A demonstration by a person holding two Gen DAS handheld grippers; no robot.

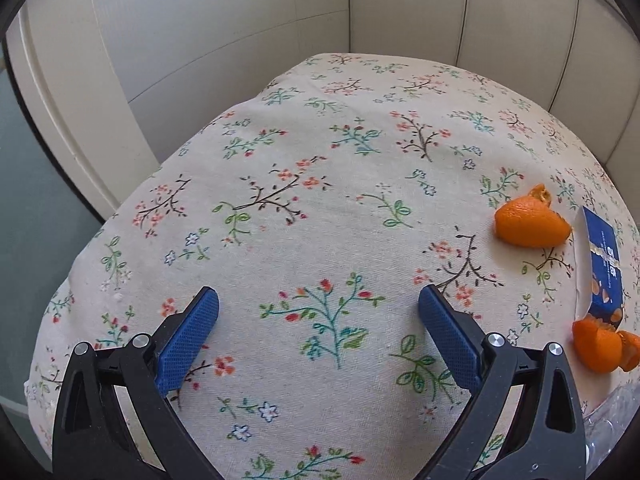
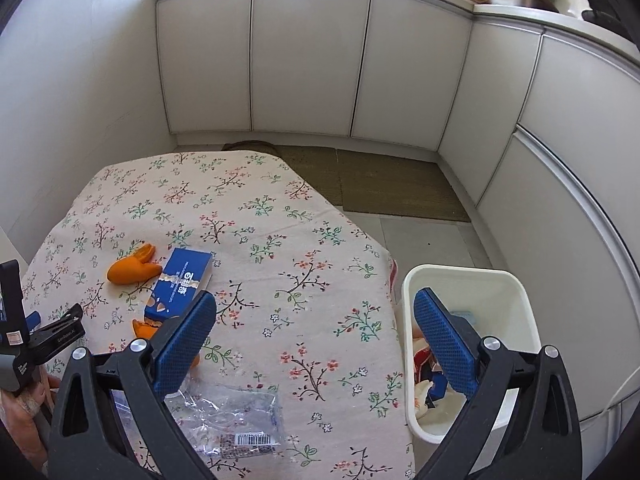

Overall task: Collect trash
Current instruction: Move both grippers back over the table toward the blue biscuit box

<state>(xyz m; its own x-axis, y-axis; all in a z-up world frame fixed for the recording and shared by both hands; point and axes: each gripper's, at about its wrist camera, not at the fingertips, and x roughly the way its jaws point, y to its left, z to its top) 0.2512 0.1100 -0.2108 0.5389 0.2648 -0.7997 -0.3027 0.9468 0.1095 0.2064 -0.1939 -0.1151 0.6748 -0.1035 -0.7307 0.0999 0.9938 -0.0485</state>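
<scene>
1. White cabinet panels enclosed the far side of the floral tablecloth [image 1: 304, 216] in the left wrist view.
2. Left gripper [image 1: 318, 300] hung above bare cloth with its fingers spread wide and nothing between them, a posture that read as ready to approach.
3. Trash lay to its right: an orange peel [image 1: 530, 222], a blue carton [image 1: 600, 268] just beside it, and a second peel piece [image 1: 600, 346] touching the carton's near end.
4. Kitchen cabinets and a floor mat [image 2: 396, 184] filled the background of the right wrist view.
5. Right gripper [image 2: 314, 306] was likewise wide apart and empty, held between the table's edge and the bin.
6. A white bin [image 2: 516, 292] stood on the floor against the table's right side, probably so items could drop straight in; it already held wrappers.
7. Remaining trash sat on the cloth: the peel, the carton, and a clear plastic wrapper [image 2: 236, 420] nearest the camera.
8. Judged progress: partial, with several pieces uncollected.
</scene>
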